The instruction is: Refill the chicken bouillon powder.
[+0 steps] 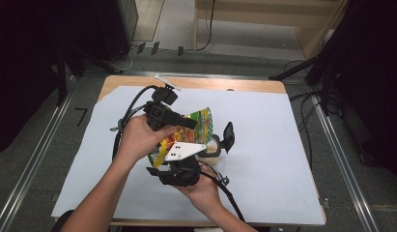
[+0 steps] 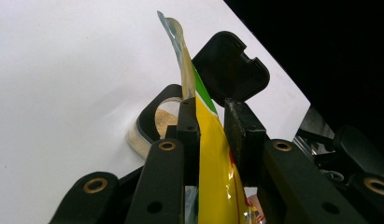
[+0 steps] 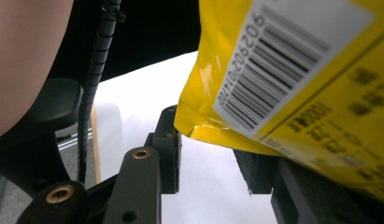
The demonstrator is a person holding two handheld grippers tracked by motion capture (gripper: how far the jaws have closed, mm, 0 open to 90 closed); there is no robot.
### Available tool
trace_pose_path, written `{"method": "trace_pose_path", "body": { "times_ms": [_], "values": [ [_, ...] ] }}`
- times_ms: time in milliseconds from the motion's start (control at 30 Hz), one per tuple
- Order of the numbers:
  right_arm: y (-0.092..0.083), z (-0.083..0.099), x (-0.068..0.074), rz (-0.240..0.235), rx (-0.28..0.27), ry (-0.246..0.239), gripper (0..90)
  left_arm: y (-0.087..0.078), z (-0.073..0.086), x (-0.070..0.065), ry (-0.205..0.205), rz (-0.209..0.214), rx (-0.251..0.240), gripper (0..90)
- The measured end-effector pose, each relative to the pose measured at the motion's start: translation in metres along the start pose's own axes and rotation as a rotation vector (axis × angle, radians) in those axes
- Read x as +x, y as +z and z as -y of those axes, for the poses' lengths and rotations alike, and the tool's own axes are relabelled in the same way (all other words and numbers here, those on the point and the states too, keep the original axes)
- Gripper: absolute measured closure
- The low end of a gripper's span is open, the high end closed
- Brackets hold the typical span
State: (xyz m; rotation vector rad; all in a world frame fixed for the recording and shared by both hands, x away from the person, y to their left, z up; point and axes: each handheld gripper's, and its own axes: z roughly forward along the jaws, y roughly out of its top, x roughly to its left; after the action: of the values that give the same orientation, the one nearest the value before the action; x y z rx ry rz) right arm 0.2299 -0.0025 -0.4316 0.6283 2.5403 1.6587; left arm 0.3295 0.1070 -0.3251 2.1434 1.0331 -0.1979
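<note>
A yellow and green snack bag (image 1: 201,121) is held up over the middle of the table. My left gripper (image 1: 191,123) is shut on its upper part; in the left gripper view the bag (image 2: 208,149) stands edge-on between the jaws of that gripper (image 2: 210,112). My right gripper (image 1: 167,162) sits under the bag's lower end. In the right gripper view the barcode side of the bag (image 3: 297,70) fills the gap at this gripper's (image 3: 210,130) tips and covers the right jaw. Just beyond the bag stands a small jar (image 1: 211,147) of tan granules (image 2: 165,119), its black flip lid (image 1: 228,135) open.
A white sheet (image 1: 283,145) covers most of the wooden table (image 1: 234,86). Cables trail from both grippers across the sheet's near left part. Dark equipment and stands surround the table on the floor.
</note>
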Motion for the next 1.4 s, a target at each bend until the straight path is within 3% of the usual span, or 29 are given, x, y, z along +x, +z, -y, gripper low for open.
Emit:
{"method": "trace_pose_path", "body": {
  "times_ms": [367,1000,1400],
  "values": [
    [-0.0016,-0.0028,0.0004,0.008,0.005,-0.017,65.2,-0.0025,-0.0005,0.0001,-0.003,0.007,-0.01,77.3],
    [0.0005,0.0015,0.0001,0.012,0.003,0.001,66.0,0.0033,-0.0004,-0.0001,0.003,0.004,0.009,77.1],
    [0.0001,0.0019,-0.0023,0.005,-0.001,0.013,66.2,0.0033,-0.0004,-0.0043,0.014,-0.003,-0.009,74.9]
  ]
}}
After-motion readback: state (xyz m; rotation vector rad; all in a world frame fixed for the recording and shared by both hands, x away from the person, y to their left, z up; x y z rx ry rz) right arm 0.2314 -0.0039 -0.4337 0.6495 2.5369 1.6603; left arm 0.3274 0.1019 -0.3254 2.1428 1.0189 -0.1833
